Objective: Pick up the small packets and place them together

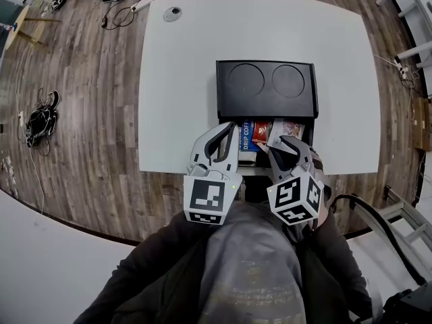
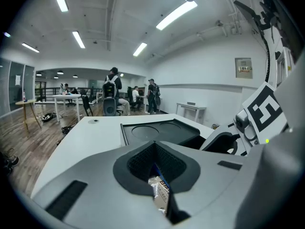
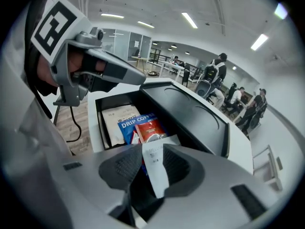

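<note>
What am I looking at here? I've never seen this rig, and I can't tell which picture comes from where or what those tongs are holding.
There is no robot arm here. A person holds a hand tool with two-jaw tongs in each hand.

The head view comes from a camera on the person's head, looking steeply down. It shows the left gripper and the right gripper, each carrying a marker cube, over a white table. On the table stands a black box. Its open compartment holds a blue drip coffee packet and a red packet.

The other two pictures come from cameras riding on the grippers, each looking along its own tongs. In the right gripper view, the tongs are closed on a white packet. In the left gripper view, a silver packet sits between tongs that appear closed on it.
</note>
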### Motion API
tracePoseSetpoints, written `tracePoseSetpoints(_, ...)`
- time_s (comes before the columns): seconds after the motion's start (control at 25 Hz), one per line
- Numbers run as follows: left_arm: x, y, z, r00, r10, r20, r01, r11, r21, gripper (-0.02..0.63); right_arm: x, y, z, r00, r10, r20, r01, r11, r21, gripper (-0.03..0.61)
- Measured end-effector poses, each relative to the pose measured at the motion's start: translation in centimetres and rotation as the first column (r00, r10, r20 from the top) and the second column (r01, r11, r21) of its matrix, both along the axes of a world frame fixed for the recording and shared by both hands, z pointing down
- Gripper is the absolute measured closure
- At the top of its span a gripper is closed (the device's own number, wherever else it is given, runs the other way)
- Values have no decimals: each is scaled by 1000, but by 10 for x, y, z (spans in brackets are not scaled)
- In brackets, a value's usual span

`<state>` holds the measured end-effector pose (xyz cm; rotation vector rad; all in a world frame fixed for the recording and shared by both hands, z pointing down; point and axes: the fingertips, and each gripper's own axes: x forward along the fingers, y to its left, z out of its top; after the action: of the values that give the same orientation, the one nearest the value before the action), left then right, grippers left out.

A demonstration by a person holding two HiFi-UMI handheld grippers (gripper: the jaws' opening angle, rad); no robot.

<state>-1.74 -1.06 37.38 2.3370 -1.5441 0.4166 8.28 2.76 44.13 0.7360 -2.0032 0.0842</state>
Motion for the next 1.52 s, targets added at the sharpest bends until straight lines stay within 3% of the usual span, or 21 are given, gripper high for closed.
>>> tracePoseSetpoints(0.68,-10,-20,19,999,-29,-21,28,999,-47,611,-1,-6,31,976,-87,-198,59,988,-144,450)
tracePoseSetpoints(0.84,-11,-22,21,999,-22,-27,20,999,-47,611,-6,1,35,976,-110,-187,73,978,-195,534)
tracePoseSetpoints(1.0,-8,-21,21,999,-1,-33,-1,999,-42,611,-9,4,35,979,-107,-174,72,978,-197,573)
tracePoseSetpoints(1.52,-2,-25,23,999,22,-34,-24,999,-44,611,-2,1,22,989,-64,-137,43,988,-151,577)
